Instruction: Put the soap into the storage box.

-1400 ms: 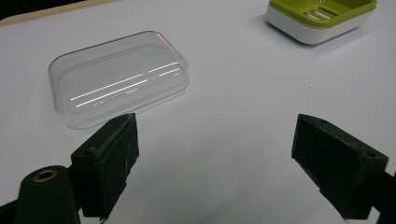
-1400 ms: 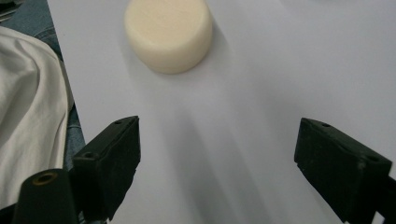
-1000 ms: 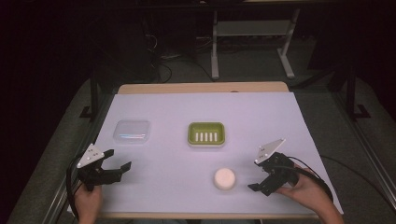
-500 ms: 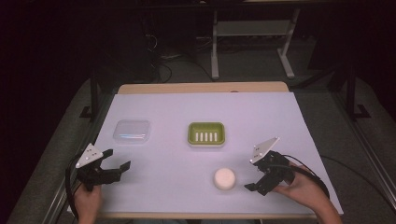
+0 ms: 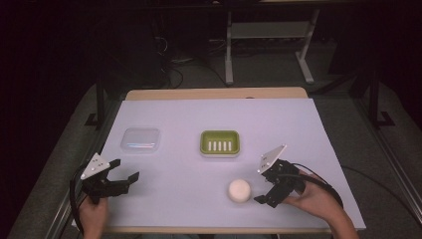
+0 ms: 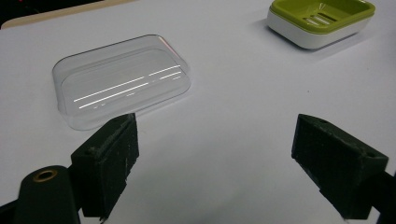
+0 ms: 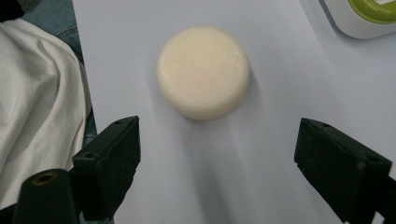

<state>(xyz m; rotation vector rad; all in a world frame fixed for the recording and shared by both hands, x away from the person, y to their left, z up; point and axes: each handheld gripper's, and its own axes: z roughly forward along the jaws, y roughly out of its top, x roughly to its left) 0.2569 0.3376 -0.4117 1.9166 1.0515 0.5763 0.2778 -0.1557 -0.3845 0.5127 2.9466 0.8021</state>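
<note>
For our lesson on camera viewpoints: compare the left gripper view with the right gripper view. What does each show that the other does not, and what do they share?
Left gripper view alone: the clear plastic lid lying flat on the white table cover, just beyond the open left gripper.

Right gripper view alone: the round cream soap bar ahead of the open right gripper, and white cloth at the table's edge.

Both: the green soap dish, a corner of it in the right gripper view, and the white cover.
</note>
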